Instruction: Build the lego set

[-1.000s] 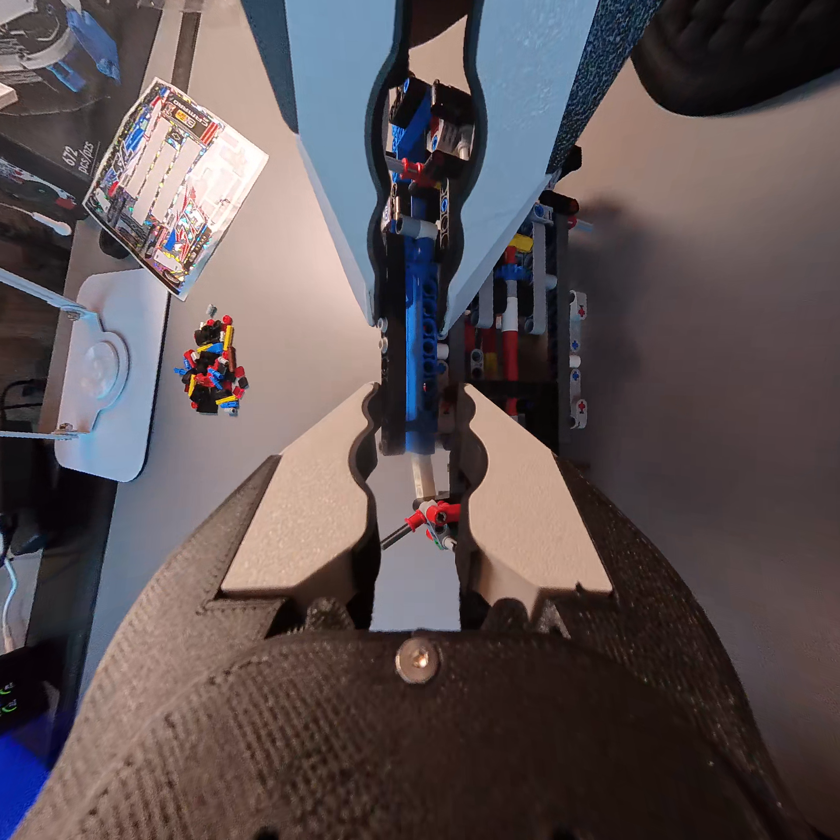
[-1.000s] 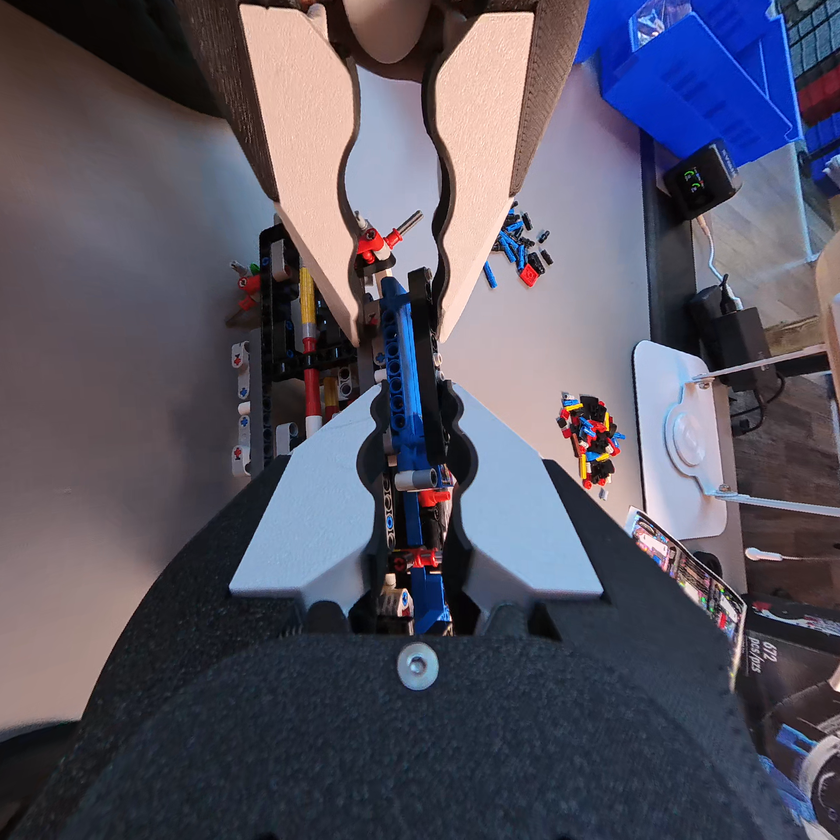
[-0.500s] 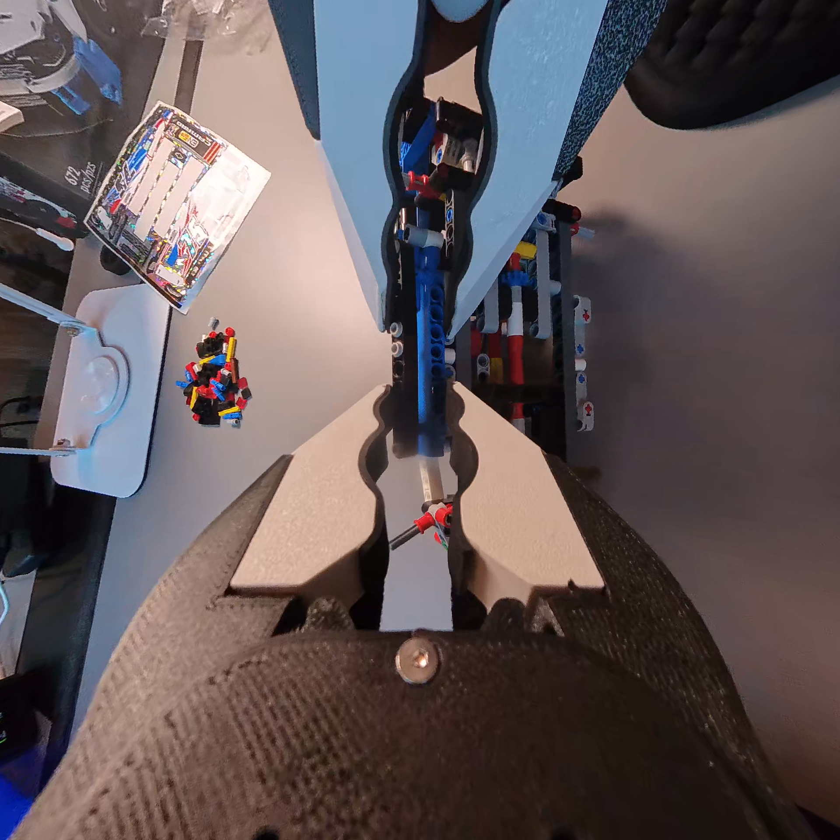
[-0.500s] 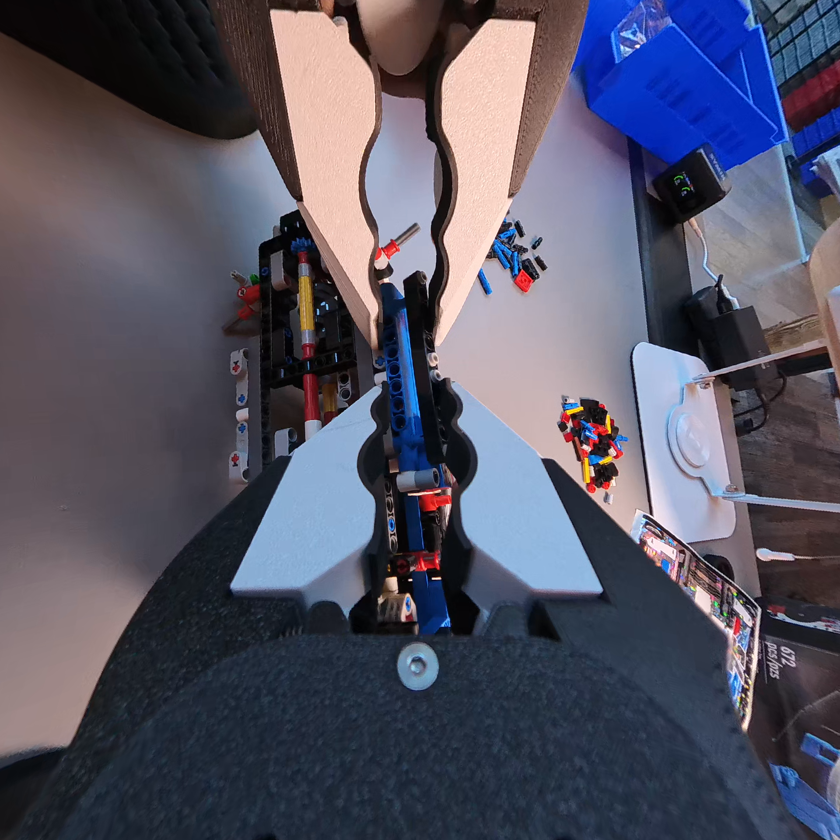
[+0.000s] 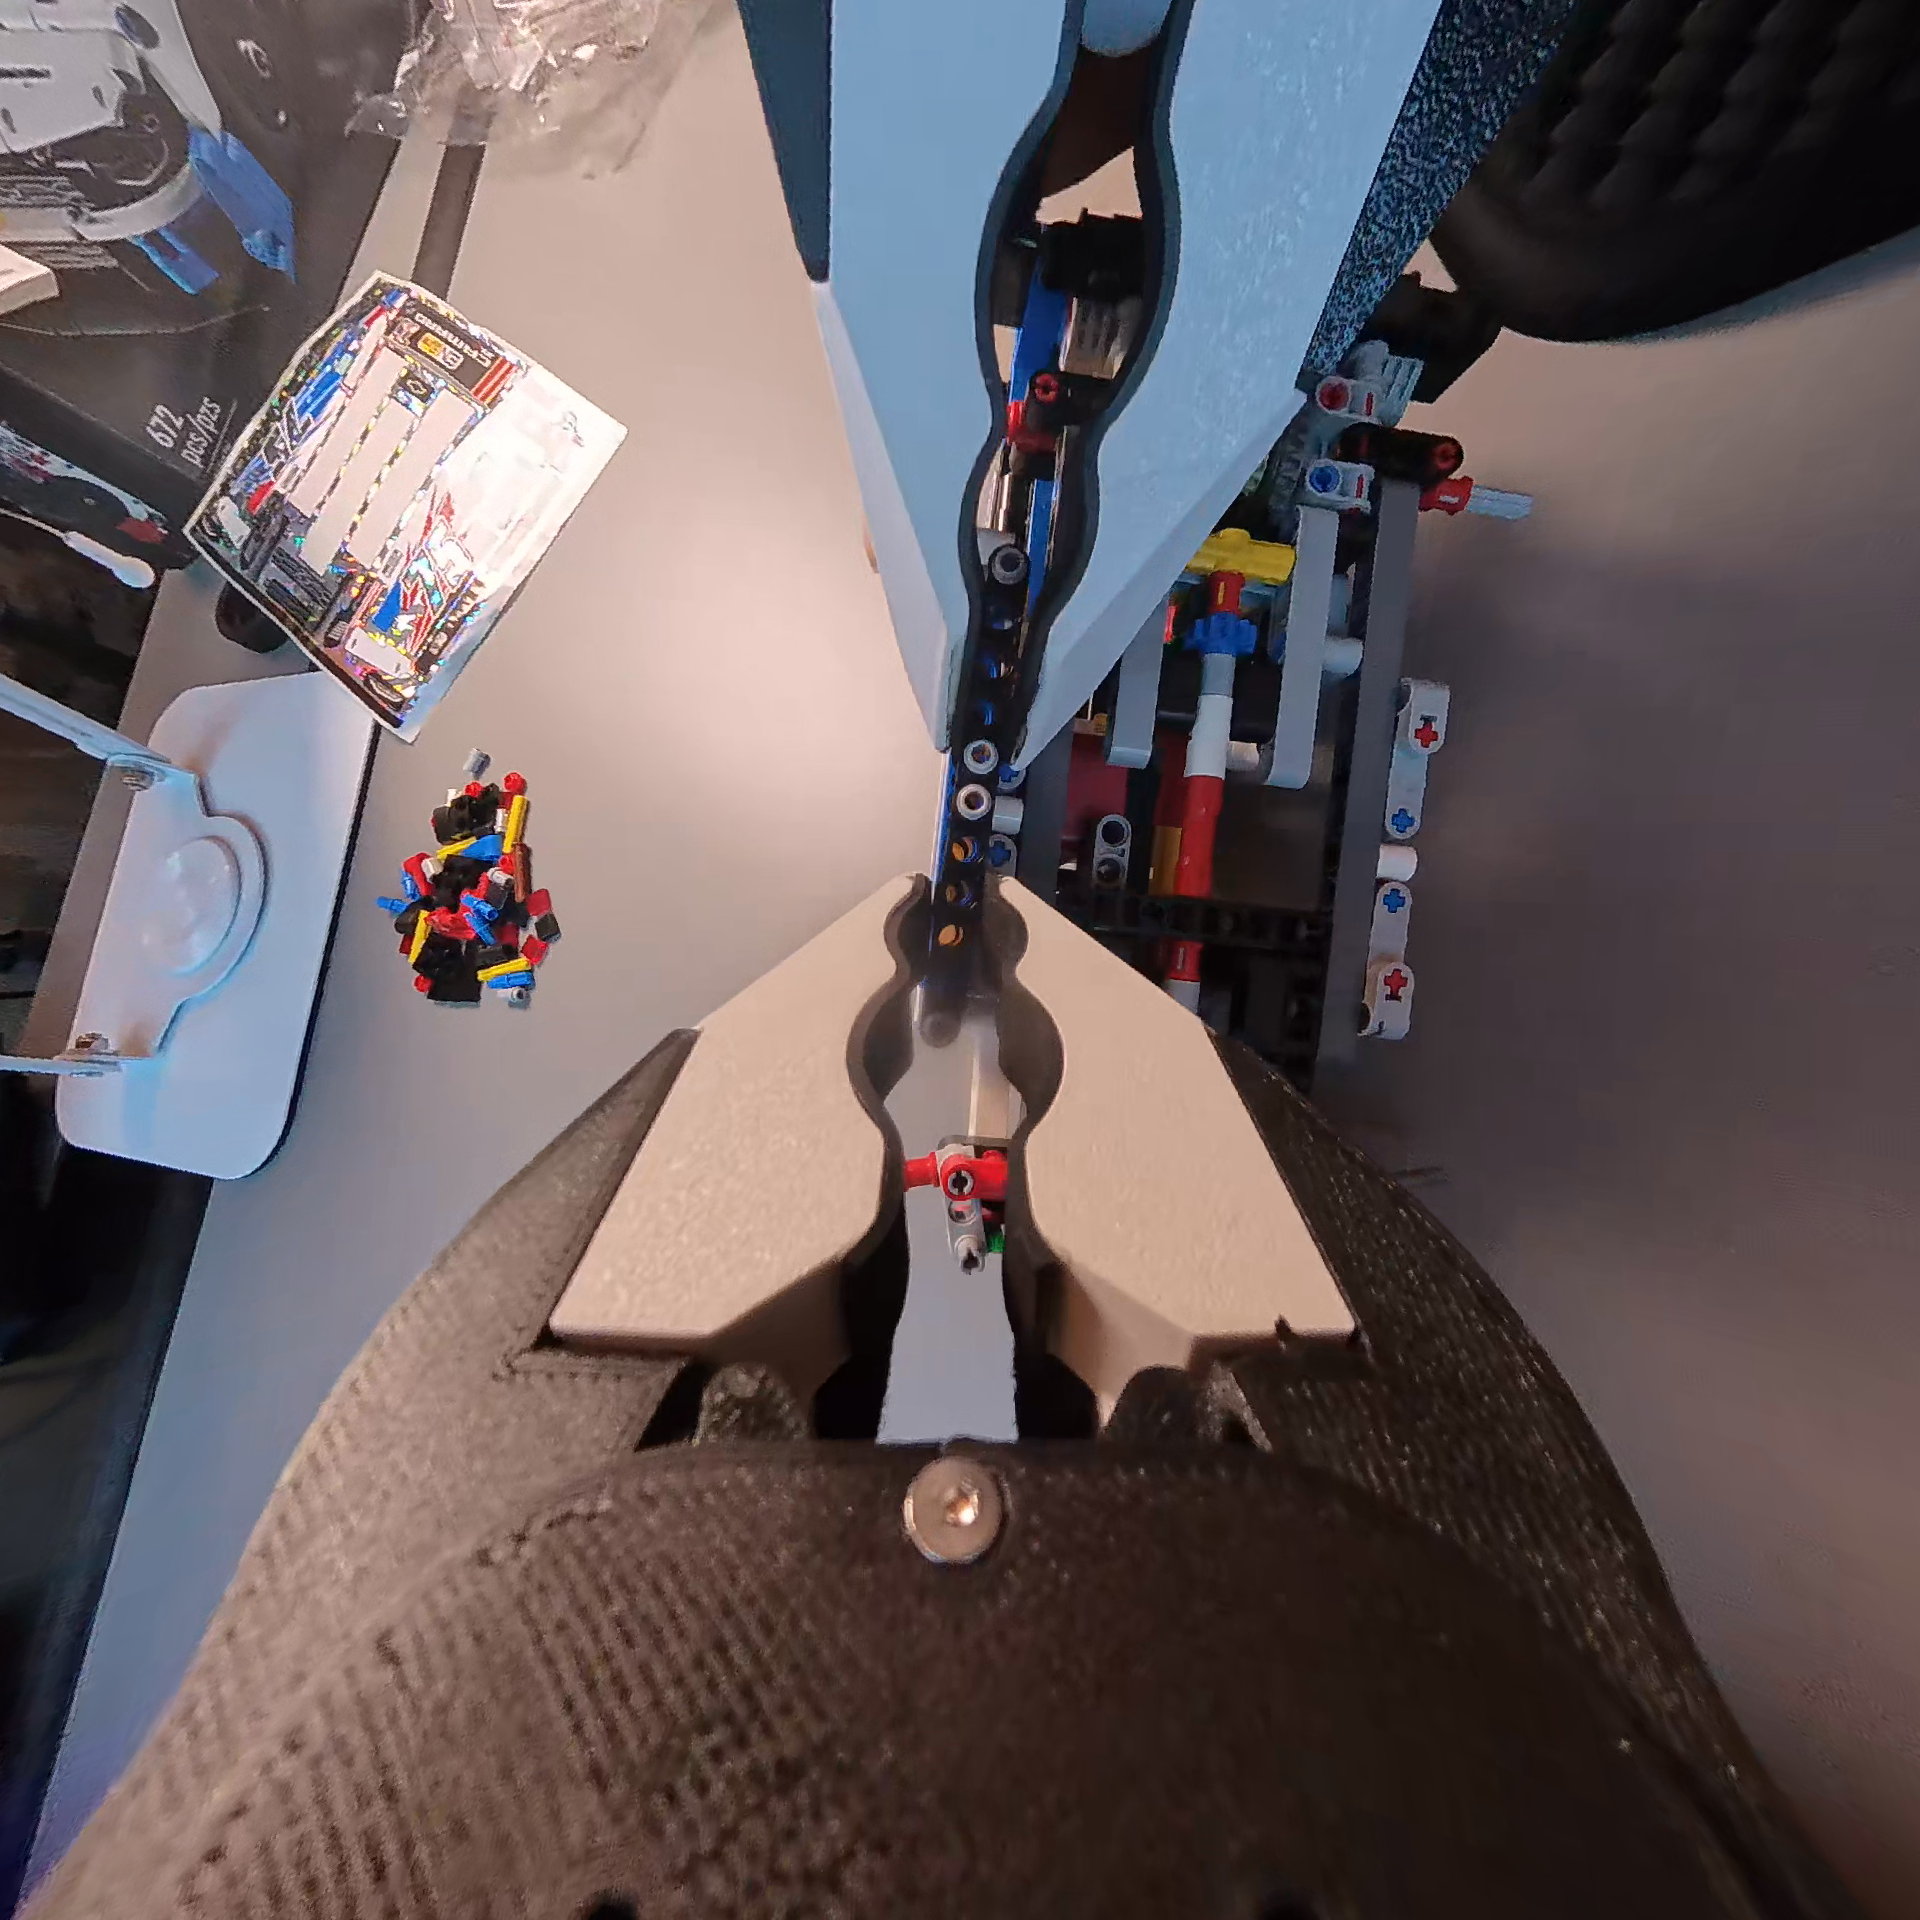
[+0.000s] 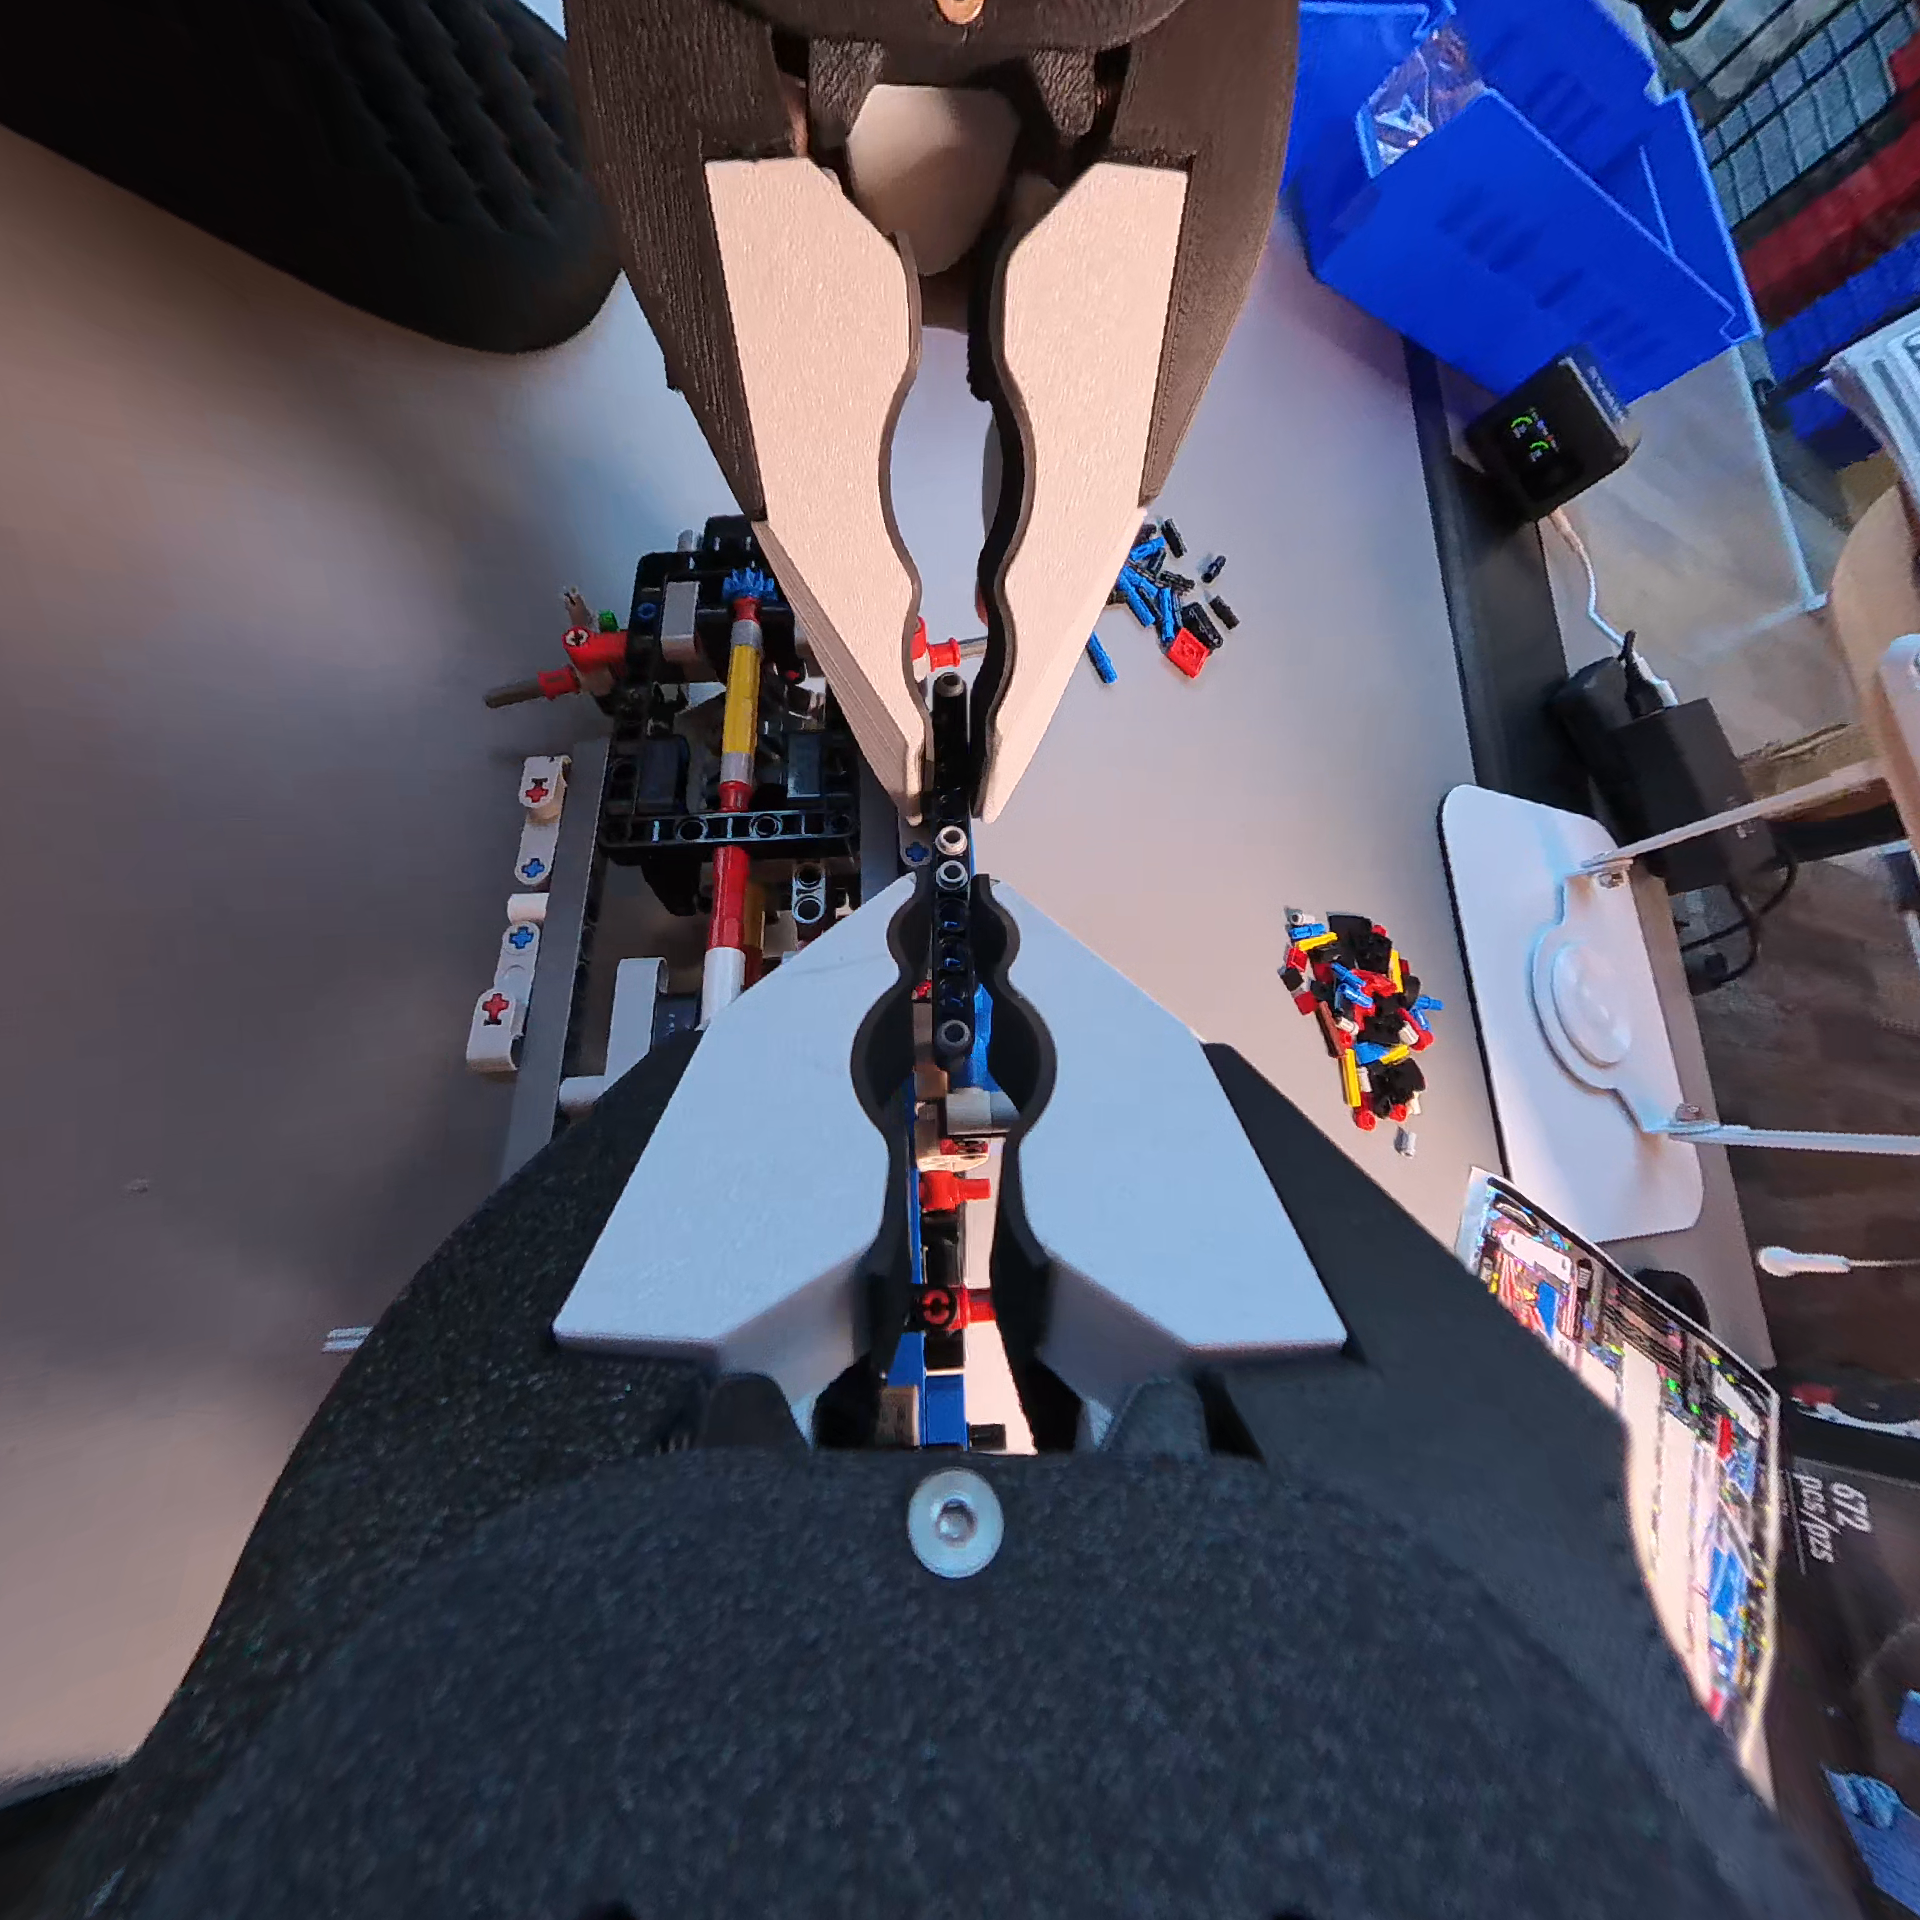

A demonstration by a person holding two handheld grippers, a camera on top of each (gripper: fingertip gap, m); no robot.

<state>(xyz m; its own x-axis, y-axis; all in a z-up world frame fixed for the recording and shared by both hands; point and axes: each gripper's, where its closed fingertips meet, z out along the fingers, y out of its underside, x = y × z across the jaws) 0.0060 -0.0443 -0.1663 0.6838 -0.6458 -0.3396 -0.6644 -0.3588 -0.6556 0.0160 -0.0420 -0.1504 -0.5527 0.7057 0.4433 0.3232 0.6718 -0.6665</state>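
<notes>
Left gripper (image 5: 961, 914): beige jaws clamped on the near end of the blue-and-black beam assembly (image 5: 977, 821), tips pointing at the other gripper.
Right gripper (image 6: 951, 904): pale blue-grey jaws clamped on the opposite, bulkier end of the same assembly, which runs back between its fingers (image 6: 748, 1164).
Beam assembly: a long, narrow strip of black and blue pinned beams held edge-on between the two grippers, above the tabletop (image 5: 675, 623).
Chassis frame (image 6: 717, 821): the larger build lies flat on the tabletop just beside the held assembly, with a red, white and yellow axle along its middle.
Loose parts: a mixed pile (image 5: 473, 914) of small red, blue, yellow and black pieces well apart from the frame; a smaller scatter of blue pins (image 6: 1164, 608) beyond the left gripper.
Sticker sheet (image 5: 405, 499): near the tabletop edge, beside the pile.
</notes>
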